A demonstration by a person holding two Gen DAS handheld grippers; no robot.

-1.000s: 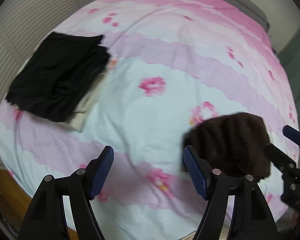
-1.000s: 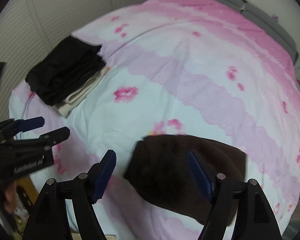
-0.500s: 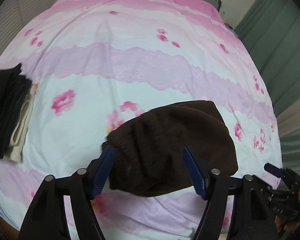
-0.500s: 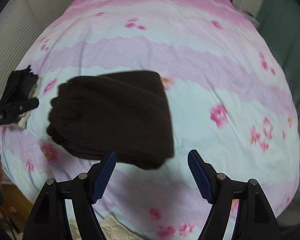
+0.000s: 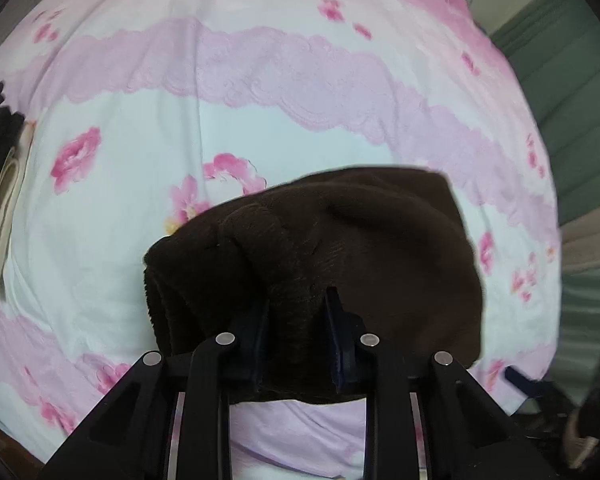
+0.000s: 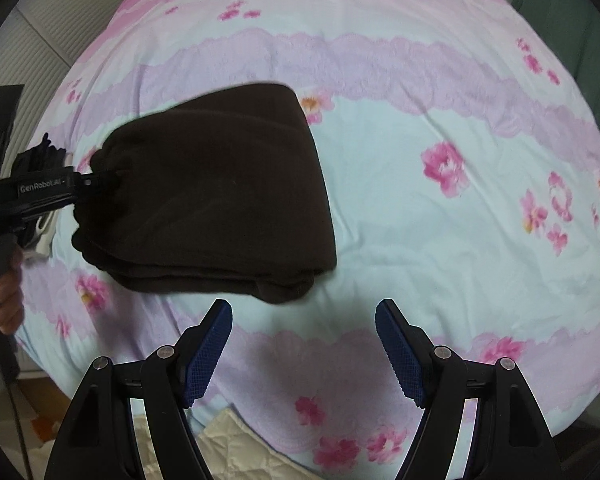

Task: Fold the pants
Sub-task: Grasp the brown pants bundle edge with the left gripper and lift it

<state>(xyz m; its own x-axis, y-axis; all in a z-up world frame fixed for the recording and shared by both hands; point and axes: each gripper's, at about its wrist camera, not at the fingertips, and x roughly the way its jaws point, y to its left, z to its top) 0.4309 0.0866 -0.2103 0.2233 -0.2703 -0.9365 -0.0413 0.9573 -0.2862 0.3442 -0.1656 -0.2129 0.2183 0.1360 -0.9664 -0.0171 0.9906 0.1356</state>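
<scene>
Folded dark brown pants point(image 5: 340, 248) lie on the pink floral bedspread point(image 5: 260, 92). My left gripper point(image 5: 298, 312) is shut on the near edge of the brown pants, the cloth bunched between its blue pads. In the right wrist view the brown pants point(image 6: 220, 188) sit left of centre, with the left gripper point(image 6: 96, 182) clamped on their left end. My right gripper point(image 6: 304, 332) is open and empty, just in front of the pants' near edge, above the bedspread point(image 6: 440, 240).
A stack of folded black and cream clothes point(image 5: 0, 184) lies at the bed's left edge. A green curtain point(image 5: 572, 92) hangs on the right. A cream quilted cloth point(image 6: 236, 448) shows below the bed's near edge.
My left gripper has closed on the brown pants' edge; it was open half a second ago. The right gripper stays open and has shifted a little to the right of the pants.
</scene>
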